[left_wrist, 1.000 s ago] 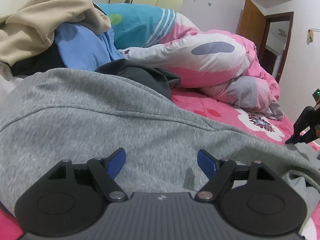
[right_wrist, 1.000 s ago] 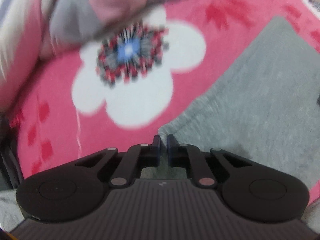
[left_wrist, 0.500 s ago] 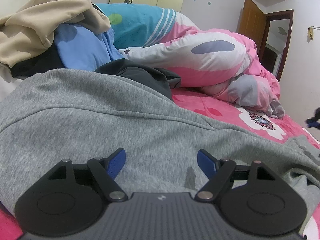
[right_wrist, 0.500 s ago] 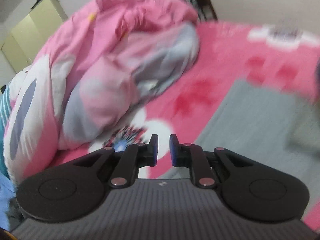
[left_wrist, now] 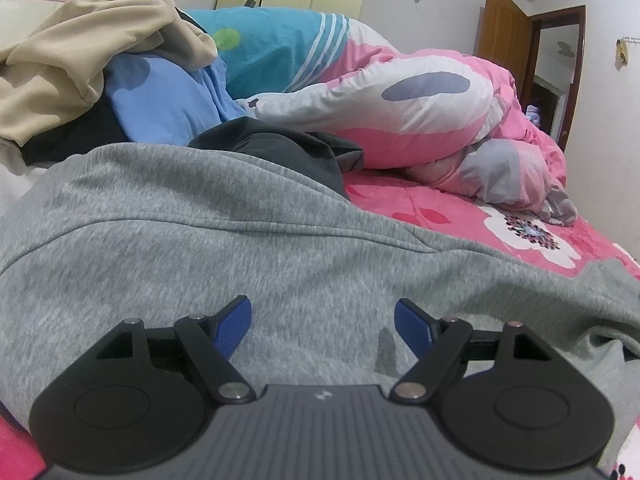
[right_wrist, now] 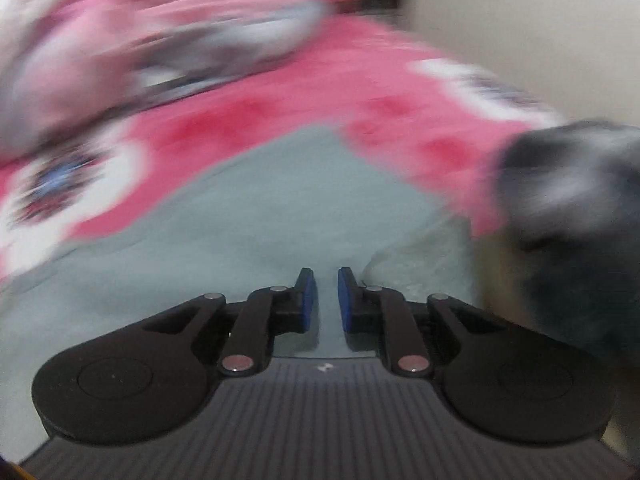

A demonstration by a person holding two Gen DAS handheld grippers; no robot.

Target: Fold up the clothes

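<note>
A: Grey marl fleece sweatshirt (left_wrist: 208,248) lies spread over the pink flowered bedspread (left_wrist: 452,216), reaching the near edge of the bed, with the heap of beige, blue and black clothes (left_wrist: 80,80) behind it toward the far left corner.

B: Which step is this?

A: Between folds, I'd judge. The left gripper (left_wrist: 322,322) hovers over the grey cloth, its blue pads standing wide apart with nothing between them. The right gripper (right_wrist: 323,300) shows a narrow gap, holding nothing, over another part of the same sweatshirt; that view is badly smeared.

B: And next?

A: Probably picking an edge or sleeve, then pinching through one layer only before carrying it across.

B: Any writing?

A: None readable; only a small pale mark on each gripper body.
</note>
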